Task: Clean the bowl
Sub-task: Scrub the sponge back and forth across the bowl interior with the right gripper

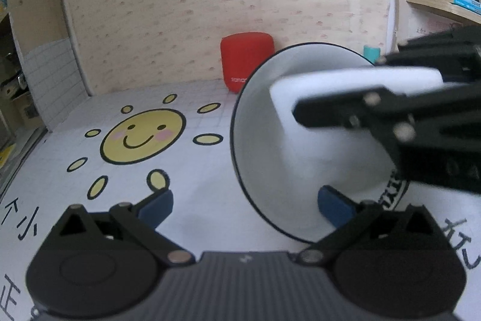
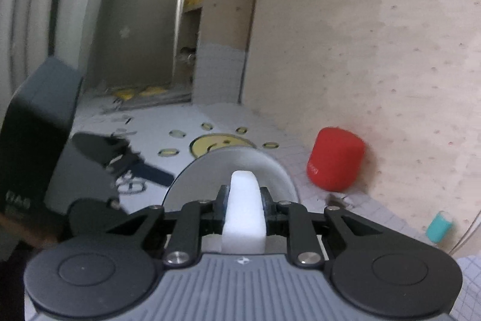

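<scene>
Two grippers work this moment, one steadying and one wiping. Farthest left in the left wrist view lies the tablecloth point(image 1: 210, 176), white with a faint grid and a smiling yellow sun point(image 1: 142, 136) printed on it. Behind it, against the patterned wall, stands a red cylindrical speaker point(image 1: 245, 56). Next comes the left gripper point(image 1: 245, 208), its jaws spread wide: the left blue pad hangs over the cloth, well clear of everything, while the right pad sits just inside the lower rim of the bowl point(image 1: 264, 122). Whether that pad presses on the wall I cannot tell.

The bowl is tipped on its side on the cloth, its mouth facing up and right. It is white and smooth inside with a thin dark line round the rim, and no dirt shows on the part in view. Reaching into it from the right is the right gripper point(image 2: 243, 202), clamped tight on a white sponge block point(image 2: 244, 200) whose rounded front end stands inside the bowl. At the far right a small teal cup point(image 2: 440, 226) sits by the wall.

To wipe well, I judge the sponge should sweep round the inner wall with steady pressure while the left pad braces the rim, since a tilted bowl could roll or skid away.
</scene>
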Motion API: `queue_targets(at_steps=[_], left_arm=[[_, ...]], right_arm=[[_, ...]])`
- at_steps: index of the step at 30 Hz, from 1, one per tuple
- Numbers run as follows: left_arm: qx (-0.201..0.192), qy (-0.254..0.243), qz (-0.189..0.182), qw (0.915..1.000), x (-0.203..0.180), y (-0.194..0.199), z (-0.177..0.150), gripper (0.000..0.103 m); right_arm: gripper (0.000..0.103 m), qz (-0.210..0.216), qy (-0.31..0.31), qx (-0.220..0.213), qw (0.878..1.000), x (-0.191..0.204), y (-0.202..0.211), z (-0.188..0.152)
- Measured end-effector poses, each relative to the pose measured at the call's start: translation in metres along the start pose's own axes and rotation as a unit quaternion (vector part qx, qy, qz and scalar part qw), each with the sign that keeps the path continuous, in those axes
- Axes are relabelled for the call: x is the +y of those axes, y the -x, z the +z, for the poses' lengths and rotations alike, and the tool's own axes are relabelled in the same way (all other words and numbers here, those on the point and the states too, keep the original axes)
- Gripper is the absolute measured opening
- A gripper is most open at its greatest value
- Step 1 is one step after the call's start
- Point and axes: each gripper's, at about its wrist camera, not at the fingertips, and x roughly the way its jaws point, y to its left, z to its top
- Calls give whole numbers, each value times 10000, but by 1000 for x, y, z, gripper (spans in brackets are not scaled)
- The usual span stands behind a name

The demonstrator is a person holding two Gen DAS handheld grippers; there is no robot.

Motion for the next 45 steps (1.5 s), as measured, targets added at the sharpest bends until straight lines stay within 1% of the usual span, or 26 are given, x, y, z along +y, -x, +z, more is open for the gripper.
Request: queue_targets(at_steps=[2,3,6,9,11,13,15,17,20,23,27,30,35,38,41,45], left_arm=[[-48,-43,-39,10000,-2,1,-1,101],[-75,-69,-71,9999,-3,2,-1,97],[-94,-99,-163,9998,-2,3,-2,92],[-93,-108,-118,9998,-1,4,-3,91],[-70,-53,-121,9999,2,3,-3,91],[-61,-20,-132,9999,5,3,-4,88],[-73,-7,-202,9998,8,4,-5,78],[-80,0,-277,9996,9,5,-6,75],[-82,6,-254,9996,9,5,-6,70],[-75,17,-195,9998,10,4,-6,70],[-71,72,-190,9998,15,6,-8,70],[-115,-23,-110,9999,12,8,-10,70],[-120,-22,-79,9999,9,7,-10,70],[-107,35,-82,9999,9,6,-10,70],[-114,49,-64,9999,8,7,-10,70],[-129,-2,-26,9999,8,9,-12,70]], right_arm=[[18,56,39,25,10000,4,-5,2],[18,99,73,45,9999,7,-7,4],[18,249,231,136,9993,16,-11,3],[18,343,379,218,9985,20,-12,0],[18,303,402,234,9985,17,-10,-1],[18,195,365,231,9989,14,-11,-2],[18,124,302,174,9993,13,-11,0],[18,115,315,134,9993,14,-12,1],[18,148,339,116,9992,18,-16,5],[18,209,376,114,9990,22,-18,7],[18,465,528,246,9972,23,-18,2],[18,341,529,241,9977,20,-15,1],[18,107,251,27,9996,16,-15,5],[18,207,307,39,9993,24,-21,5],[18,361,449,154,9982,33,-26,2],[18,471,489,215,9975,34,-24,0]])
